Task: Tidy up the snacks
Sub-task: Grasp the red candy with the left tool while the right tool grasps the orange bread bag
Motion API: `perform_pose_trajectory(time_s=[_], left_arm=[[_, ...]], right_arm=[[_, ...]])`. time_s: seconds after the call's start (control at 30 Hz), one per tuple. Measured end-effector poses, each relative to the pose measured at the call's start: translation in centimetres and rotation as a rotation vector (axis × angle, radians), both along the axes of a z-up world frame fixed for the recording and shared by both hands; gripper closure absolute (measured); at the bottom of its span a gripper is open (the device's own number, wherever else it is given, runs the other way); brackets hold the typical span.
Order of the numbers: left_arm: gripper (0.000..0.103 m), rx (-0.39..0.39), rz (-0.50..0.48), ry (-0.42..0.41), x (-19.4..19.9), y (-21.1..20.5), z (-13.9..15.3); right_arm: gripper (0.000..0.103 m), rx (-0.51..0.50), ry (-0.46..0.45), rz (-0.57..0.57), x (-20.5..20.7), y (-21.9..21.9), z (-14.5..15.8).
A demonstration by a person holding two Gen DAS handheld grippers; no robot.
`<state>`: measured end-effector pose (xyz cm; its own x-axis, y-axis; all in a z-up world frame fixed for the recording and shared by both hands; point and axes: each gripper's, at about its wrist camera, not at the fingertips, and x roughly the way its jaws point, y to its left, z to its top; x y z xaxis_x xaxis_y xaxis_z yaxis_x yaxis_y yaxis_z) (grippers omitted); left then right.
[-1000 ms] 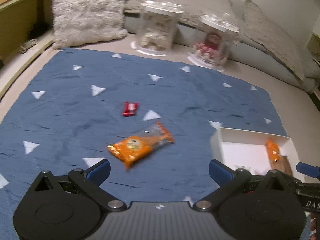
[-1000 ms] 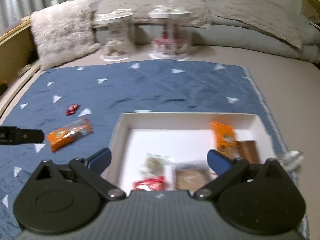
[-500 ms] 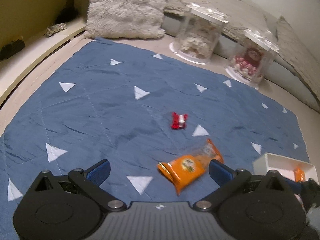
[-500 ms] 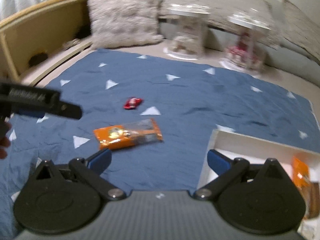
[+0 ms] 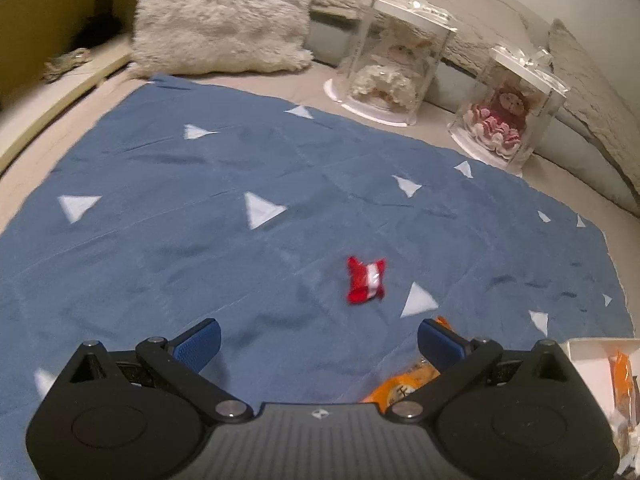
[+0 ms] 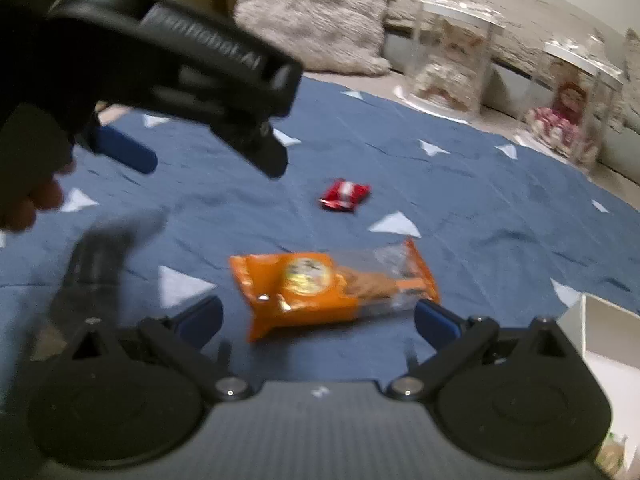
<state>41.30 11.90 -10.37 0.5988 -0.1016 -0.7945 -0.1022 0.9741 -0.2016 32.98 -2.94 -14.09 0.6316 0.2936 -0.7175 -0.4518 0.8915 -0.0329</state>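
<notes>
Holding a gripper in each hand, I hover both over a blue cloth (image 5: 200, 240) dotted with pale triangles. My left gripper (image 5: 318, 342) has its blue fingers spread wide with nothing between them; a small red snack packet (image 5: 366, 280) lies on the cloth ahead of them, untouched. My right gripper (image 6: 316, 318) is also spread wide and empty, and an orange snack packet (image 6: 320, 288) lies flat on the cloth just ahead of its fingertips. From the left camera that orange packet is mostly hidden behind the gripper body. A white box (image 5: 592, 364) sits at the cloth's right edge, cut off by the frame in both views, so its contents are hard to make out beyond something orange. The right view is blurred, and the left gripper's dark body blocks its upper left corner. Two clear display cases (image 5: 394, 60) holding dolls stand beyond the cloth, near a fluffy cushion (image 5: 220, 16).
</notes>
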Motion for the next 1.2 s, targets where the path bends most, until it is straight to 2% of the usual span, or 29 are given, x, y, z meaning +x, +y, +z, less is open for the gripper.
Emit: perform_pose_trajectory(time_s=[0.17,0.3,0.47,0.57,0.67,0.8,0.9,1.0,1.13,1.2], left_arm=[[0.004,0.001,-0.023,-0.014,2.6,-1.4,-0.9],[0.018,-0.040,-0.003,-0.018,4.0,-2.0,-1.8],[0.036,-0.068,0.010,-0.011,5.5,-2.7,-3.0],[0.044,-0.074,0.007,0.019,6.2,-3.0,-3.8],[0.047,-0.067,-0.002,0.032,6.5,-3.1,-4.5],[0.058,-0.041,-0.021,0.046,6.9,-3.2,-5.2],[0.070,0.005,-0.054,0.043,7.0,-3.4,-5.3],[0.070,-0.008,-0.075,0.034,6.9,-2.8,-5.2],[0.070,-0.038,-0.047,0.035,6.5,-1.3,-5.2],[0.070,-0.019,-0.033,0.030,6.3,-0.7,-4.9]], right_arm=[[0.000,-0.006,0.019,-0.137,1.5,-3.5,0.0],[0.001,-0.040,0.001,-0.213,2.5,-6.3,0.5],[0.001,0.099,0.000,-0.172,2.9,-6.9,2.2],[0.001,0.199,0.048,-0.202,3.4,-6.5,2.6],[0.001,0.226,0.117,-0.209,4.0,-5.4,1.4],[0.001,0.217,0.171,-0.244,4.9,-4.2,-0.6],[0.001,0.275,0.205,-0.307,5.5,-3.9,-1.1],[0.001,0.329,0.225,-0.347,5.9,-3.8,-1.2],[0.001,0.341,0.205,-0.324,6.0,-2.8,-1.3],[0.001,0.354,0.196,-0.306,6.0,-2.3,-1.3]])
